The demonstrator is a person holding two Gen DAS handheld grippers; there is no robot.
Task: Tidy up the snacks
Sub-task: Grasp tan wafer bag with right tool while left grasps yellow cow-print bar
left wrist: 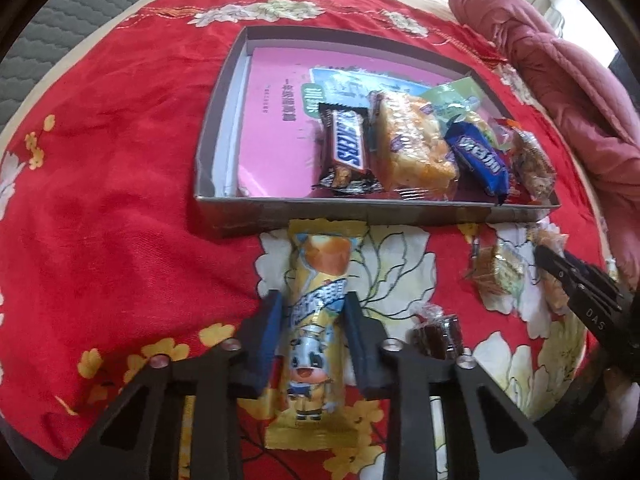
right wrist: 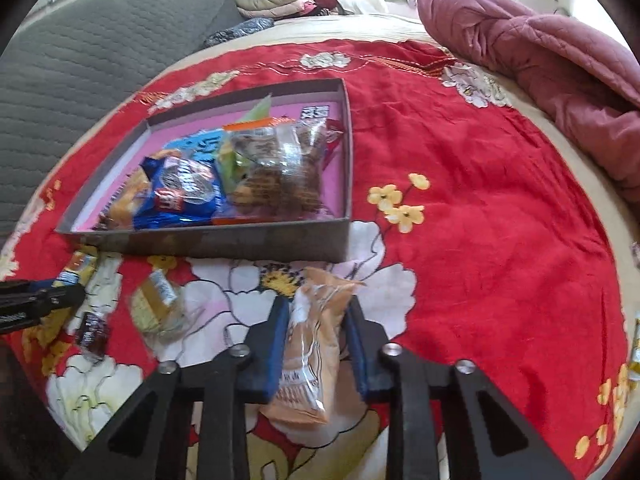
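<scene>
The left claw (left wrist: 312, 312) grips a yellow snack bar (left wrist: 316, 320) on the bed by the box's (left wrist: 360, 214) near wall. The right claw (right wrist: 316, 316) pinches a tan packet (right wrist: 316, 344), perhaps a biscuit.

Left claw (left wrist: 312, 320) and right claw (right wrist: 318, 322) match — black angular frames, blue finger pads (left wrist: 267, 344), silver screws (white "DAS" lettering on one).

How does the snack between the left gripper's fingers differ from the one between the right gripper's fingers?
The yellow cartoon packet is opaque, bright and printed with a cartoon figure; the tan clear-windowed packet is plainer and partly see-through. Both lie on the red floral cloth before the box, each clamped by its gripper.
</scene>
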